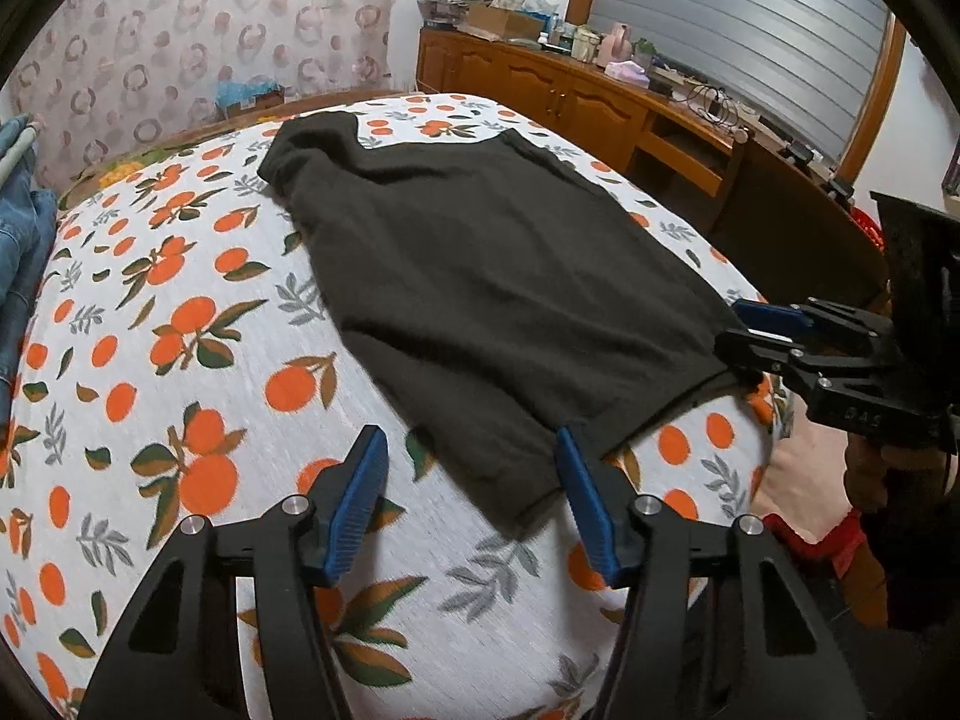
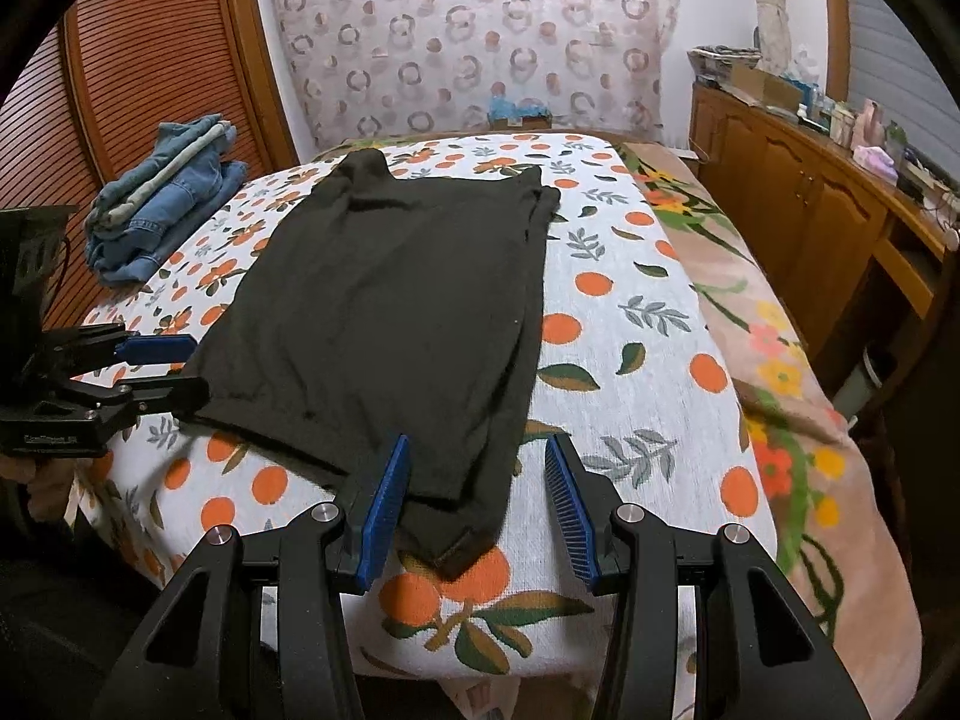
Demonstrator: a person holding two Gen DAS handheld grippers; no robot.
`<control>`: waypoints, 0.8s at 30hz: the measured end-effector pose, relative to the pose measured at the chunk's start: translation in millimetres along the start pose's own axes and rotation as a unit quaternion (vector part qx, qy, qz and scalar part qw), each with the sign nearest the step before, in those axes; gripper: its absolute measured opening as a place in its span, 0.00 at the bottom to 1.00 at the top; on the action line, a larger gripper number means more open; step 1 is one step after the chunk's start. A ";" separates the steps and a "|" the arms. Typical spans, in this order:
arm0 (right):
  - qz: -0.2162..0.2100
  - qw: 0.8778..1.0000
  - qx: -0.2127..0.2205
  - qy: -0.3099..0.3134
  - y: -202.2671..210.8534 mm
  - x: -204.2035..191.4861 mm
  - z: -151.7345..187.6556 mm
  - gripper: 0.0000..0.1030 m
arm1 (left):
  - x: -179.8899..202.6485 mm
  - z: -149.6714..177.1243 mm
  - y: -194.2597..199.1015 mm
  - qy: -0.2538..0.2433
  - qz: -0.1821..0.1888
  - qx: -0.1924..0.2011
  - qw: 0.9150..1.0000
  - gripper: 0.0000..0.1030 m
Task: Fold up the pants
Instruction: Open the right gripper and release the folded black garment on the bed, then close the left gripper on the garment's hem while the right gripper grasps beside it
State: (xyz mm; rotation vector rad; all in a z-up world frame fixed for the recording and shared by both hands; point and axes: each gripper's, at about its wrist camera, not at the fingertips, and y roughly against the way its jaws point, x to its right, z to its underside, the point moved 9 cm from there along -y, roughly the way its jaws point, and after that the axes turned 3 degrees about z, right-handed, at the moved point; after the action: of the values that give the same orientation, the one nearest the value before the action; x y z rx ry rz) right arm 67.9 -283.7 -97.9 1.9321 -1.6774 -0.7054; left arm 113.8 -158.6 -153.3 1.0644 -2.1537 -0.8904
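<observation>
We see dark pants (image 2: 390, 300) spread flat on the orange-print bedspread (image 2: 630, 360). Left gripper (image 1: 471, 456) and right gripper (image 2: 477, 462) both gape, straddling the pants' near corners without pinching.

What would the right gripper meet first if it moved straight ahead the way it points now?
Most likely the near corner of the dark pants, lying between the right gripper fingers, and the orange-print bed cover beneath it.

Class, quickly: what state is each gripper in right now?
Left gripper: open, jaws astride the near corner of the dark pants, holding nothing.
Right gripper: open, jaws astride the other near corner, holding nothing.
</observation>
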 end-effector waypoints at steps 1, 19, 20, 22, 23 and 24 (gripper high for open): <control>-0.001 1.000 0.000 0.000 0.4 -0.5 0.3 0.47 | 1.5 0.9 -0.3 -0.001 0.002 0.000 1.000 0.58; -0.003 1.000 -0.002 0.006 -0.9 -6.4 4.8 0.44 | 20.4 -0.9 11.1 -0.012 0.031 0.022 0.999 0.12; -0.004 1.000 -0.002 0.006 -0.9 -6.5 4.7 0.44 | 22.6 -2.5 17.2 -0.013 0.034 0.029 0.999 0.12; -0.005 1.000 -0.003 0.005 -0.4 -7.1 4.8 0.44 | 26.5 -4.7 25.5 -0.017 0.036 0.038 0.998 0.12; -0.007 1.000 -0.003 0.005 -0.2 -7.6 4.6 0.44 | 27.3 -4.6 27.2 -0.019 0.034 0.038 0.999 0.12; -0.008 1.000 -0.003 0.005 0.1 -8.2 4.8 0.44 | 26.8 -3.5 26.2 -0.021 0.030 0.034 0.999 0.12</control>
State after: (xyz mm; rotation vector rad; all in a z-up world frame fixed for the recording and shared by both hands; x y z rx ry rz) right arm 63.7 -275.6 -100.9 1.9446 -1.6539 -0.7040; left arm 90.5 -169.9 -125.9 1.0175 -2.2526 -0.8235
